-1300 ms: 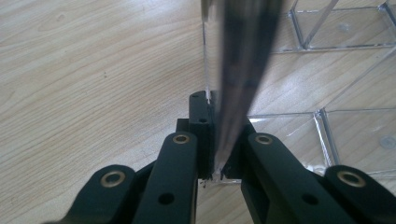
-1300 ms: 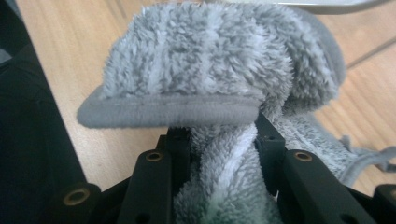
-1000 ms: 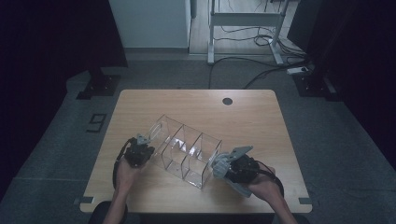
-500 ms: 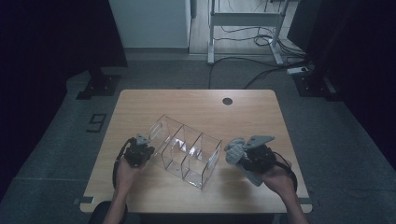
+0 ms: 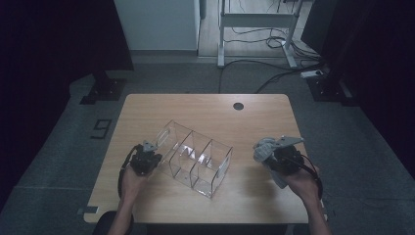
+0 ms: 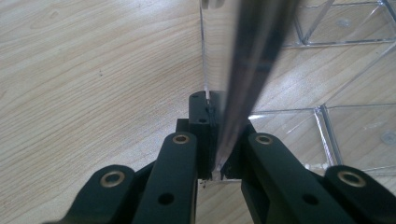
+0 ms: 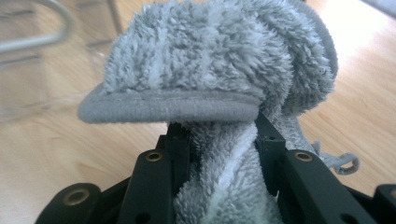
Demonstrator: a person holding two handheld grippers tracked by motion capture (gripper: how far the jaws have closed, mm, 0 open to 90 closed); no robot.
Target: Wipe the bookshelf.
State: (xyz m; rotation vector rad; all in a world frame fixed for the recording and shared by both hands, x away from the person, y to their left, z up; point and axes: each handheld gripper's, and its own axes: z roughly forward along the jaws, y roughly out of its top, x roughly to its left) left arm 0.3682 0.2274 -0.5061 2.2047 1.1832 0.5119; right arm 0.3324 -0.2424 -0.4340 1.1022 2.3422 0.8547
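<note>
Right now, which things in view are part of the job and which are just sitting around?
In the job:
- clear acrylic organizer, one end wall clamped by the left gripper
- grey towel, held bunched in the right gripper, apart from the organizer

Just around:
- wooden table and its cable hole
- metal desk frame and floor cables behind
</note>
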